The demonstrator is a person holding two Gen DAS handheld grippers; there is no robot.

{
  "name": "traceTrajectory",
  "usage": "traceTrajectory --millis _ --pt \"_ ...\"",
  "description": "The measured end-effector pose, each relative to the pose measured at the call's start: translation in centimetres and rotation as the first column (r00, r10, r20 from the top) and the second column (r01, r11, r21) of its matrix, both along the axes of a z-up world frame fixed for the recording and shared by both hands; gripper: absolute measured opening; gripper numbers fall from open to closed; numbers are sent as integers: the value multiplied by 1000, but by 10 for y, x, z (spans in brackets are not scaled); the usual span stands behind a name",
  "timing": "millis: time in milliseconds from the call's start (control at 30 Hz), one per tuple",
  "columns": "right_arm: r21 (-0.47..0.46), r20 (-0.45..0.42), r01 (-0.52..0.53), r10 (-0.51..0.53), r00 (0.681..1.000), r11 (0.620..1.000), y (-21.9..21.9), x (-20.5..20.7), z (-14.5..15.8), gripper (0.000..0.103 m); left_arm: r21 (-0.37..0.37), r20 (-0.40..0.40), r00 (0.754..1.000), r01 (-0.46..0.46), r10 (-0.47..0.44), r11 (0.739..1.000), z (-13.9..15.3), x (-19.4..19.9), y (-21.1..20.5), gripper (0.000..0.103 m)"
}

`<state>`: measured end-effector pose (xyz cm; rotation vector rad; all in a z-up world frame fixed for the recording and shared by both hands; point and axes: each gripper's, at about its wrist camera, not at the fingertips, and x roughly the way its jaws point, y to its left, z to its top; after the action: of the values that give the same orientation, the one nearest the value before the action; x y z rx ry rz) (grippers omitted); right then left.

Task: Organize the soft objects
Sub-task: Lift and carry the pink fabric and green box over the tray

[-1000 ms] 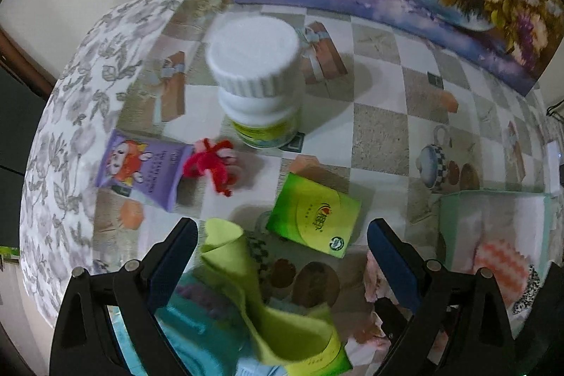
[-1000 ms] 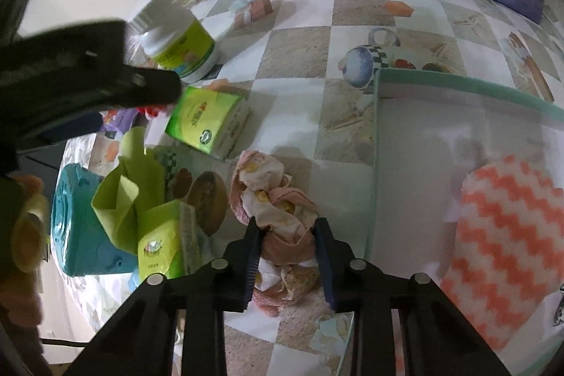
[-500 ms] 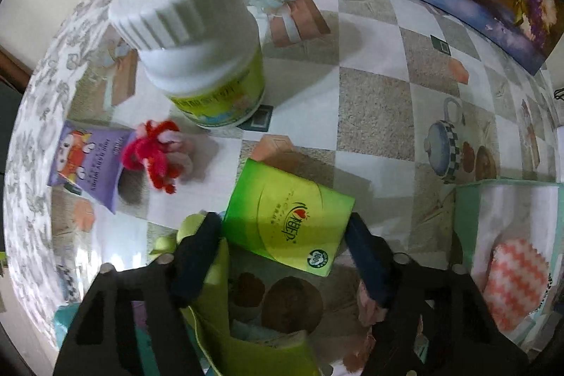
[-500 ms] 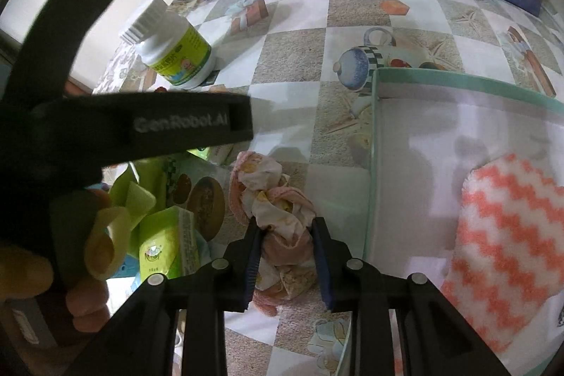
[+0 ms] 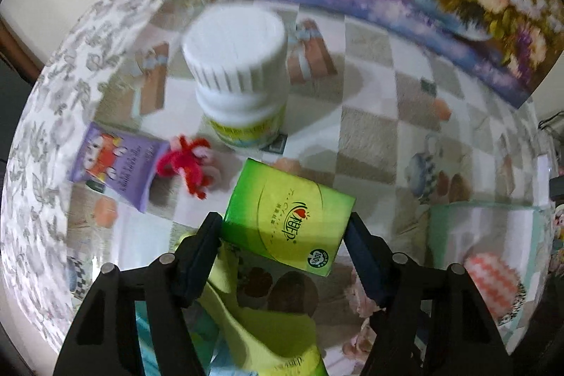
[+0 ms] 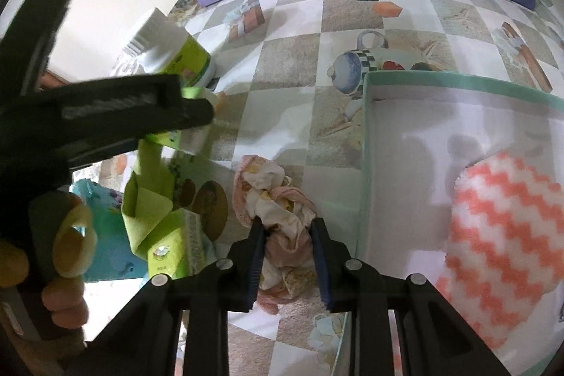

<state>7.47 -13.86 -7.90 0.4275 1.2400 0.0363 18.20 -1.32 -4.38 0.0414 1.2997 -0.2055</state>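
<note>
A: What do we have in each hand?

B: Our left hand-held gripper (image 5: 285, 231) has just closed in on the green tissue pack (image 5: 287, 217); its jaws now pinch the pack by its two short sides, held over the worktop (image 5: 370, 115) in front of the white bottle (image 5: 239, 76). Our right hand-held gripper (image 6: 286, 236) is squeezed narrow on the crumpled floral cloth (image 6: 273, 196), which lies on the worktop just beside the open box (image 6: 366, 115).

A: How do we expect the pack to behave?

B: We judge it light and springy under a smooth plastic wrap, so it gives under pressure and could slide. Holding it across the middle of the sides, as we do, keeps it from tipping.

A: And the cloth?

B: Limp and very light, with no shape of its own. We take it at the bunched centre so the loose folds come up together; a pinch on one edge would let the rest trail over the box wall.

A: Anything already sorted?

B: A striped coral towel (image 6: 507, 235) lies inside the box. The lime cloth (image 6: 148, 196) on the teal object (image 6: 102, 245) is soft too, and we judge it is still waiting.
</note>
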Motion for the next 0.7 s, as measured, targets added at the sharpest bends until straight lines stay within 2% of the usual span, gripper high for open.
traceTrajectory --millis 167,300,500,700 --pt "32 50 16 -18 999 999 -8 -4 18 27 -41 75 997 -12 16 999 35 -8 11 71" --pt "41 115 54 -59 992 998 -20 -9 47 27 -79 147 989 -11 22 997 68 -15 6 71" --pt "-31 240 136 -125 963 990 -44 -27 106 27 -132 236 972 22 10 991 110 -26 0 71" --pt "-90 291 247 -212 933 965 -79 -44 137 27 -183 274 962 64 -12 981 133 -39 -10 71"
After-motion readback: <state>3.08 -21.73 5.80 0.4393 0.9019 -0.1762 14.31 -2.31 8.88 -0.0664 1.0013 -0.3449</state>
